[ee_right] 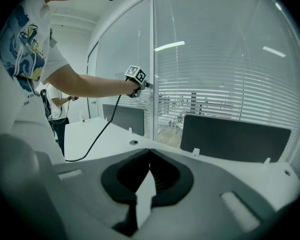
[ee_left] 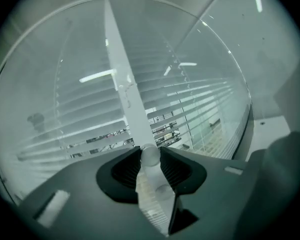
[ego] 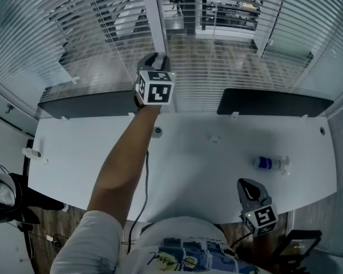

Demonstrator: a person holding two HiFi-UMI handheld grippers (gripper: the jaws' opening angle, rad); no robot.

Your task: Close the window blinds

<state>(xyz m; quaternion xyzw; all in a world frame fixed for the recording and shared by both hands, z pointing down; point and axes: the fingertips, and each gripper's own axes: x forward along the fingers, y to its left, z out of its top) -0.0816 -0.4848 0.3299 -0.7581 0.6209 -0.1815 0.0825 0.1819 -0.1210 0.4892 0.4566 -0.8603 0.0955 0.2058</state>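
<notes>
Gripping the clear tilt wand [ee_left: 156, 173], your left gripper [ee_left: 150, 153] has its fingers clamped on either side of the rod. It is reached out across the counter [ego: 206, 153] to about 12 o'clock in the head view, beside the white mullion [ego: 154, 16]. Your right gripper [ee_right: 150, 151] waits at 5 o'clock by the counter's near edge, fingers together and holding nothing. A small bottle [ego: 270, 163] lies just beyond it at 4 o'clock.

The blinds [ego: 228, 67] are lowered but not closed. Their slats are tilted open enough that shelving and floor show through the gaps at 12 o'clock, and the left gripper view shows the same. By my reading the wand is secured and the task is partway along. What is left is to twist the wand until the slats lie flat against each other and the view beyond is cut off, then let go.
</notes>
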